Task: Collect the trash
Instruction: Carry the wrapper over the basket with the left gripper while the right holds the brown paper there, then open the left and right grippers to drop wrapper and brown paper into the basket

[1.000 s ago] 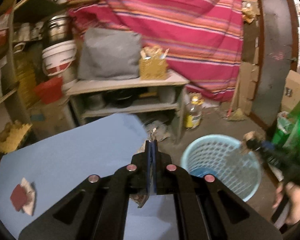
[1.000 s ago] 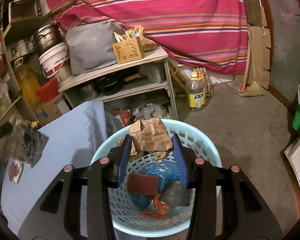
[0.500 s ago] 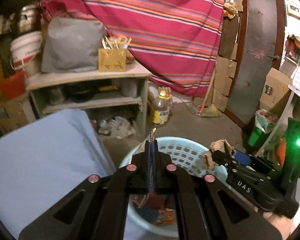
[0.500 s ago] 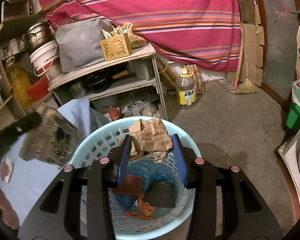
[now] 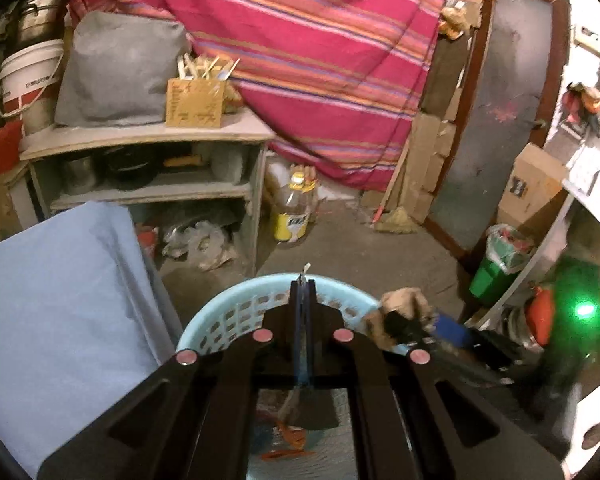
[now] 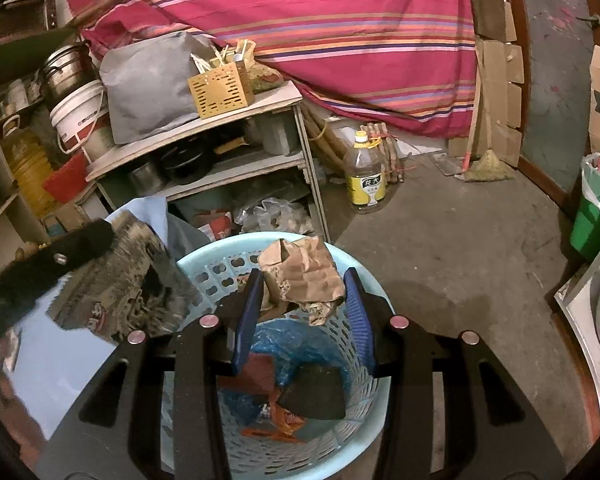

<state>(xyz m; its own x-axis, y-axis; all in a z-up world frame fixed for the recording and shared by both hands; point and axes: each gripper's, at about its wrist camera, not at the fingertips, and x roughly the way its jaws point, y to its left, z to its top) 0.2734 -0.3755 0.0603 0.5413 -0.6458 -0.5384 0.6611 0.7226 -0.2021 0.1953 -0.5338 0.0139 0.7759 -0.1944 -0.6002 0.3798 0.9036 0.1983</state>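
Left claw (image 5: 304, 284) pinched on half-hidden wrapper (image 6: 128, 280); right claw (image 6: 304, 284) around crumpled paper (image 6: 300, 270).

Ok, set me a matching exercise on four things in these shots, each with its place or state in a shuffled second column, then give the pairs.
Things:
1. crumpled brown paper
2. flat printed wrapper
3. yellow-labelled bottle
4. green bin

Places or states:
A. standing on the floor near the striped cloth
B. pinched in the left claw, by the blue basket
C. on the floor at the far right, lined with a bag
D. between the fingers of the right claw, over the basket

Pairs: 1-D, 2-B, 3-A, 4-C
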